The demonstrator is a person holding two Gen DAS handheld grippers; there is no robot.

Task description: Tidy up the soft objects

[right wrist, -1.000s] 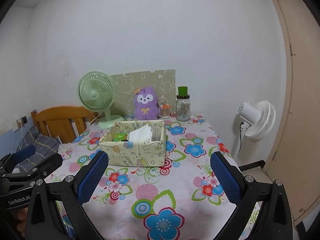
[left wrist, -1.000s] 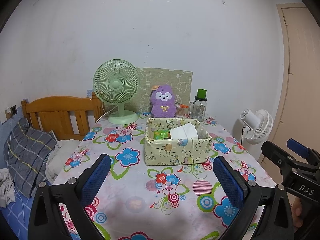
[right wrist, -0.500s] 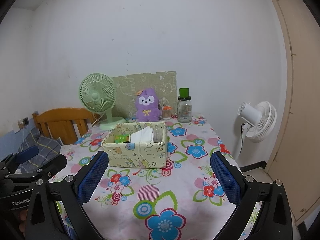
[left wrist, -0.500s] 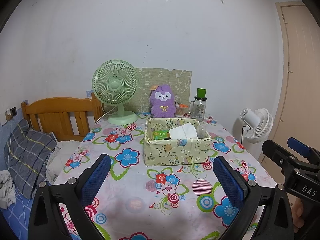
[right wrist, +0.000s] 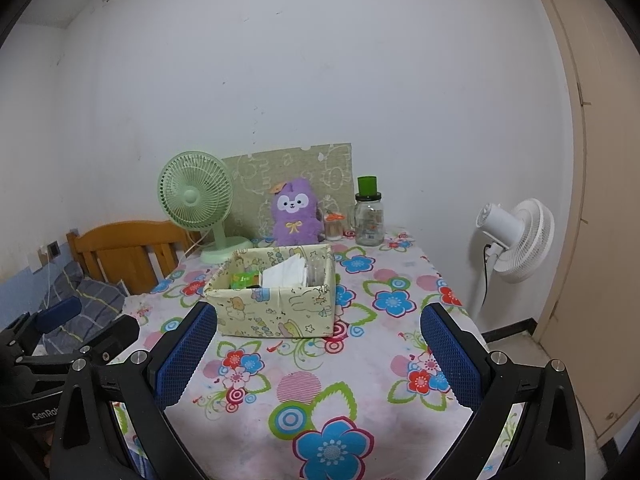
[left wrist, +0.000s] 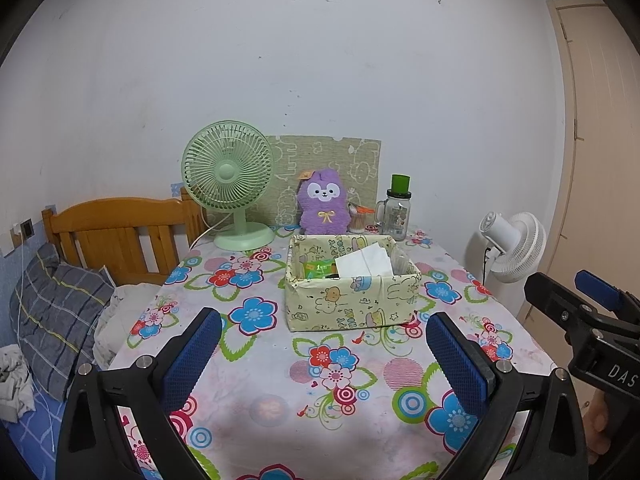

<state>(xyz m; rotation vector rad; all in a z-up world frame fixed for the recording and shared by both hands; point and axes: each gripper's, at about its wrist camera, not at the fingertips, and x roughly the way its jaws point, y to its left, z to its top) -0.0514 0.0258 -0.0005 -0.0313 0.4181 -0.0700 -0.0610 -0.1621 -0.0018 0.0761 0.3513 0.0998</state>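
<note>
Only from left wrist: pillow (left wrist: 60, 312)

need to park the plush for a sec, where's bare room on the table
Free: the floral tablecloth in front of the yellow cartoon-print fabric box, and left of it below the green desk fan. Crowded: the back edge, purple plush toy beside the glass jar.

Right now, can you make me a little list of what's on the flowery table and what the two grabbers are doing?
Soft toy: purple plush, upright at the table's back, behind the box
Box: yellow cartoon box, open, holding white paper and a green packet
Fan: green fan, left of the plush
Jar: glass jar with green lid, right of the plush
Left gripper: open, empty
Right gripper: open, empty
</note>
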